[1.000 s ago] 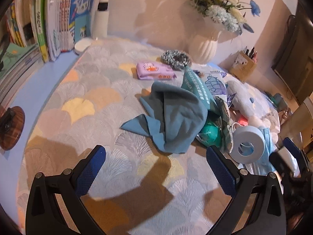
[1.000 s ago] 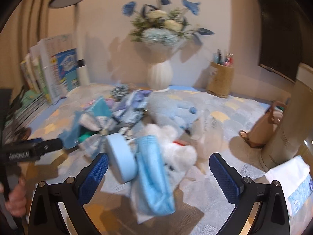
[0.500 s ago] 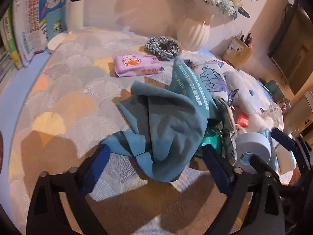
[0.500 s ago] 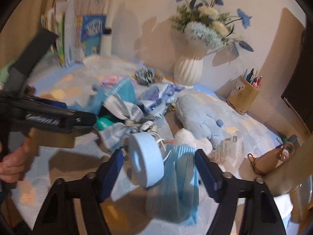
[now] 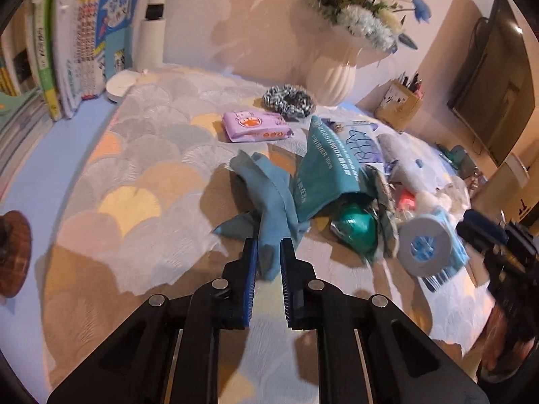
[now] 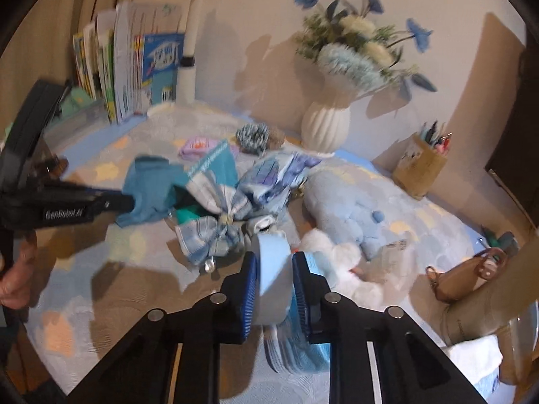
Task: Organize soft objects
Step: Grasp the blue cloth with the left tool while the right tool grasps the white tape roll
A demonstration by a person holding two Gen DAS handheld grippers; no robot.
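L wrist view: the left gripper, wide apart a sec ago w/ nothing between its fingers, is now clamped on the near corner of the crumpled teal-blue cloth, which bunches between the blue pads and trails away toward 12 o'clock into the pile. At 1 o'clock of the grip sits a green printed fabric bag over a shiny green round item; at 3 o'clock the pale-blue roll of tape, w/ the right gripper just past it at the frame edge, blurred. A flat purple wipes pack and a black-and-white scrunchie lie apart at 12 o'clock on the scallop-patterned mat. R wrist view: the right gripper, also spread a sec ago, now grips the pale-blue roll across its width, pads tight on both faces; a light-blue stack of face masks lies just under it at 6 o'clock. At 10 o'clock a plaid blue-grey bow, at 2 o'clock a light-blue plush toy, white fluffy bit beside it. The left tool reaches in from 9 o'clock, its tip at the cloth. Judgement: both grabs done at once, so sorting has only begun; next likely lifting cloth and roll clear of the heap. Cloth may drag the bag along.
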